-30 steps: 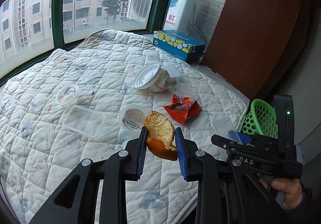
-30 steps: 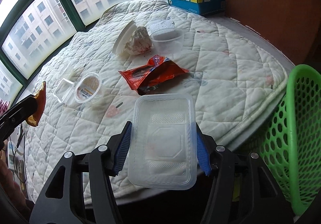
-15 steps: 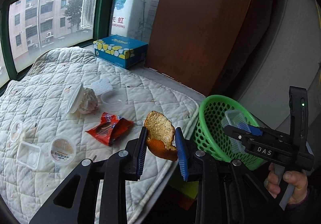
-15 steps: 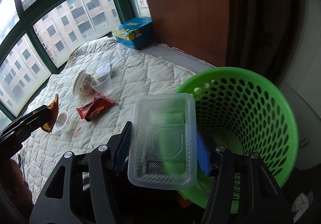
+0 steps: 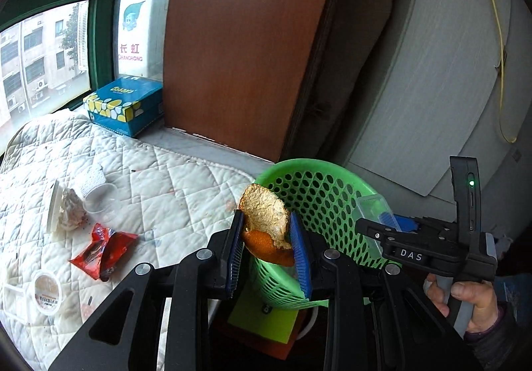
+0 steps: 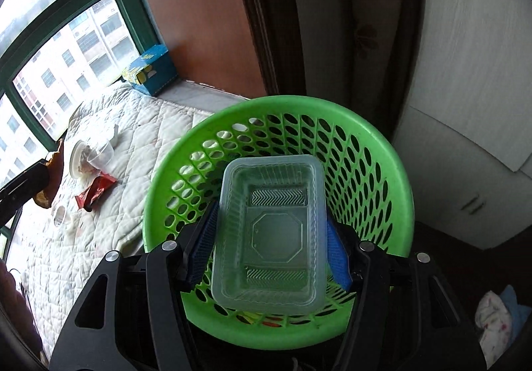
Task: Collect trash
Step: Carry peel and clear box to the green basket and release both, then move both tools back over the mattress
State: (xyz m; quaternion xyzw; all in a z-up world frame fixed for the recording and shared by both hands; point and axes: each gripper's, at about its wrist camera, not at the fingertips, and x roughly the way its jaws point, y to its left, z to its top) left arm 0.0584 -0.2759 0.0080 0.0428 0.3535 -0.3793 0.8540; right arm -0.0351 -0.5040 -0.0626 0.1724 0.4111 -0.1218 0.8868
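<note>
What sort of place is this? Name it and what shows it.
Probably a bedroom in a flat: a quilted mattress pad by a green-framed window facing apartment blocks, a wooden wardrobe panel, and a green waste basket alongside.

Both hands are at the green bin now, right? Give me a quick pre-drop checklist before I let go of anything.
1. Clear plastic tray over the green basket mouth: ok.
2. Right gripper jaws have just been opening, tray between them; fully released: cannot tell.
3. Orange peel clamped in left gripper: ok.
4. Peel over the basket opening: not ok, it sits at the near rim in the left wrist view.
5. Room inside basket: ok, only small scraps at the bottom.
6. Trash left on quilt, including red wrapper: not ok.
</note>
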